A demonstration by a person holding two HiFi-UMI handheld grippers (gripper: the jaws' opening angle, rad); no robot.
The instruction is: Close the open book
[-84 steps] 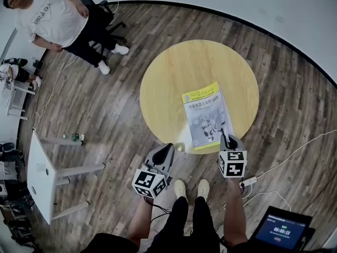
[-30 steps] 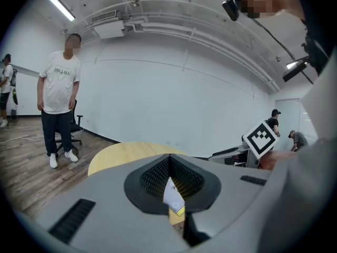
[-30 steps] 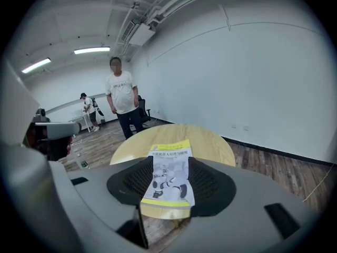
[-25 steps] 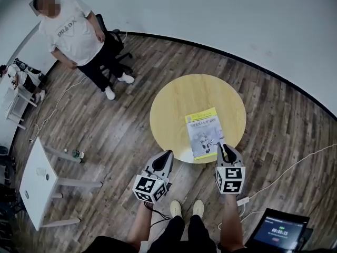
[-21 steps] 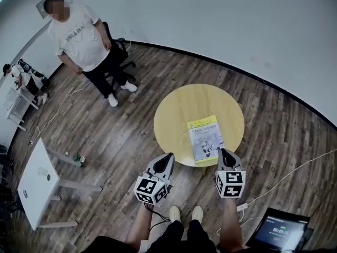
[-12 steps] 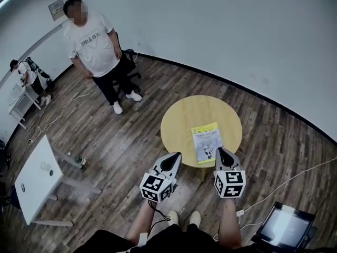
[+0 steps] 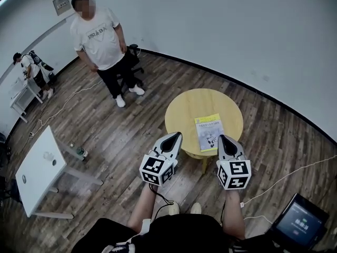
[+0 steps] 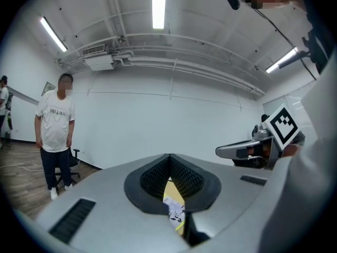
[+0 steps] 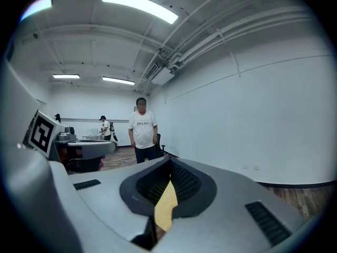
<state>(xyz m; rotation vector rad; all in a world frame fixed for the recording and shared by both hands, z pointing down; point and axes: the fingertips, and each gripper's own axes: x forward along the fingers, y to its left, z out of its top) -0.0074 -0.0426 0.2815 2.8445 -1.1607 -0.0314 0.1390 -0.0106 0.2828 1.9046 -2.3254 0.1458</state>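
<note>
The book [image 7: 209, 132] lies closed, cover up, on the round counter [image 7: 184, 109] near its front edge, so the task looks done with nothing left. The left claw [image 7: 172, 137] and right claw [image 7: 225, 139] hang nearby, jaws together, empty

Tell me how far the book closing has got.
Done: the book lies shut, cover up, flat on the round table. In hand: nothing; the left gripper and right gripper both have their jaws together, empty, and neither touches the book. Left: nothing that shows; the job looks finished.
</note>
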